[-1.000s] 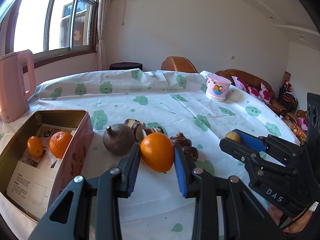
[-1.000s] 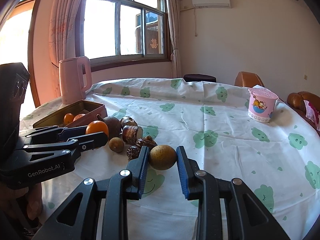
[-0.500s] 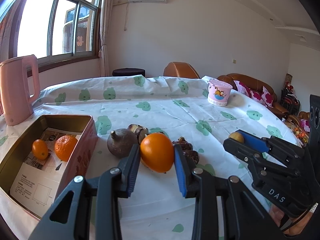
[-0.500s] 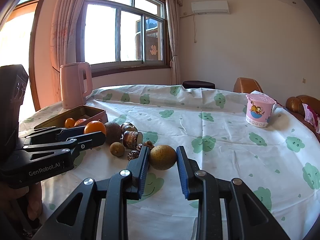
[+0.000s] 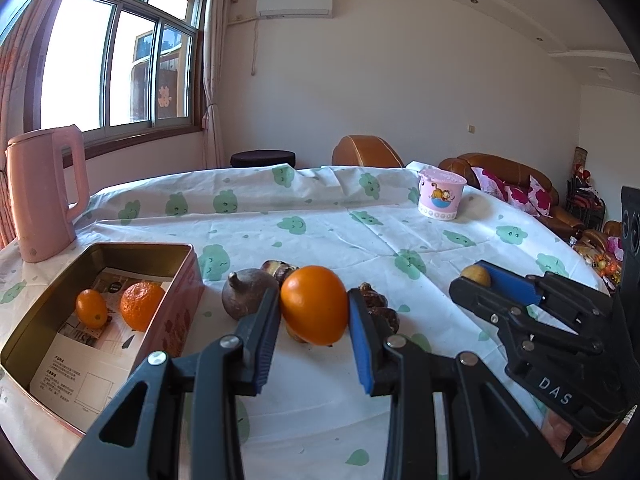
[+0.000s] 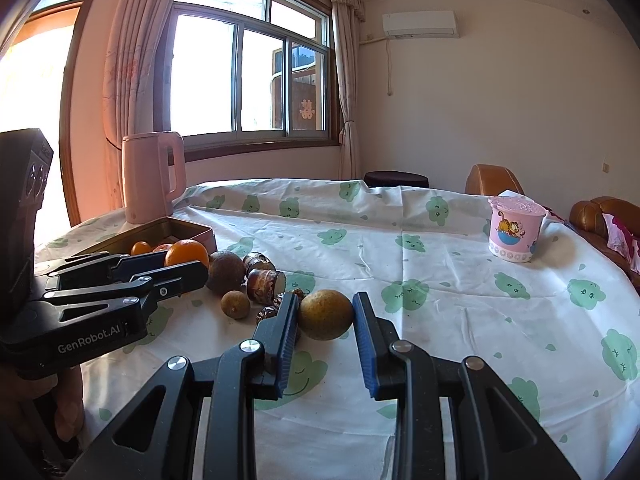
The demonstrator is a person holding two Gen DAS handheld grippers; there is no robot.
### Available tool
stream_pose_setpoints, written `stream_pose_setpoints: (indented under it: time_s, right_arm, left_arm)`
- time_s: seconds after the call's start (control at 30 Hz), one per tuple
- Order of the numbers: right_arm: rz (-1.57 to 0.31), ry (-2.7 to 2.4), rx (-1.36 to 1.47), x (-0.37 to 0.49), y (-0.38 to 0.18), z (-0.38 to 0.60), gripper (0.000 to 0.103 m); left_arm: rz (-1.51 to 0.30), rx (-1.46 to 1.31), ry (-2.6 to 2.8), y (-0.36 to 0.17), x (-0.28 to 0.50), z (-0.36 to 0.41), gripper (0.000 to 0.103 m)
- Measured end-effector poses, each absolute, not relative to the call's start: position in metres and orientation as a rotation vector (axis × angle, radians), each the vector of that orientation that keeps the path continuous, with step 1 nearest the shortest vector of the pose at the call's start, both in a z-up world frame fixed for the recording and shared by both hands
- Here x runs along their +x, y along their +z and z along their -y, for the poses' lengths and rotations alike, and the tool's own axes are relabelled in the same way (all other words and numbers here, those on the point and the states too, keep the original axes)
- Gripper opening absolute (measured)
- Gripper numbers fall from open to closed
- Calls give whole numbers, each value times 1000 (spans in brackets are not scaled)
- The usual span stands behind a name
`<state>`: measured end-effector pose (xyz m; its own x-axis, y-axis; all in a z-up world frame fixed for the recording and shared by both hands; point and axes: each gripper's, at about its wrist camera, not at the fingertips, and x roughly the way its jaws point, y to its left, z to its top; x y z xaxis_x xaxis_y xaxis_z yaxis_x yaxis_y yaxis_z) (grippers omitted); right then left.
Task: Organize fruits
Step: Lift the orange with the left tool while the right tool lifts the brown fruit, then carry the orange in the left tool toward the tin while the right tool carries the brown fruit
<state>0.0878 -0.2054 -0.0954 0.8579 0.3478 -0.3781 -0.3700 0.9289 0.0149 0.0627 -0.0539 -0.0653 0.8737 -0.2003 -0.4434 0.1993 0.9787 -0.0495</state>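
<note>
Orange against blue pads: the left gripper [image 5: 314, 316] held a round orange [image 5: 314, 304] clamped between its fingers at the centre of the left wrist view, clear of the green-patterned tablecloth [image 5: 360, 232]. The right gripper [image 6: 325, 318] was likewise closed on a brownish-yellow fruit [image 6: 325, 314], low in the middle of its own view.

Over the last second neither grip had altered; the jaws stood as narrow on their fruits as before. What had changed was the framing. In the left wrist view the tin box [image 5: 182, 280] sat a little nearer the centre of the frame, with more of the wall and ceiling showing above, as though the gripper had tipped up slightly with its load. The right wrist view shifted in much the same small way.

The box lay at the lower left of the left view, with a small orange [image 5: 92, 308] and a mandarin [image 5: 141, 306] already inside on its paper lining. Just right of the box, behind the held orange, lay a dark round fruit with a stem [image 5: 246, 294] and several dark brown pieces [image 5: 378, 308]. A small brown fruit [image 6: 235, 305] lay left of centre in the right view. A pink kettle [image 5: 44, 196] stood at the far left, and a pink cup [image 5: 440, 196] towards the upper right.

Both fruits seemed securely lifted, so carrying them to the box was probably the step in hand, with much of the pile yet to sort.
</note>
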Motion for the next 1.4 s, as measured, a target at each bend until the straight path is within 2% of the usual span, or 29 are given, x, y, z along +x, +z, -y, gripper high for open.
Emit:
stream_pose_setpoints:
  time_s: [0.77, 1.1, 1.4]
  right_arm:
    - [-304, 361, -65, 77, -92, 207, 30]
    - [-333, 408, -63, 85, -83, 191, 30]
    - [-311, 498, -87, 91, -53, 159, 30]
  left_arm:
    - [-386, 57, -152, -59, 50, 53, 35]
    - [-388, 23, -83, -55, 48, 21, 35]
    - [-409, -6, 7, -51, 49, -16, 35]
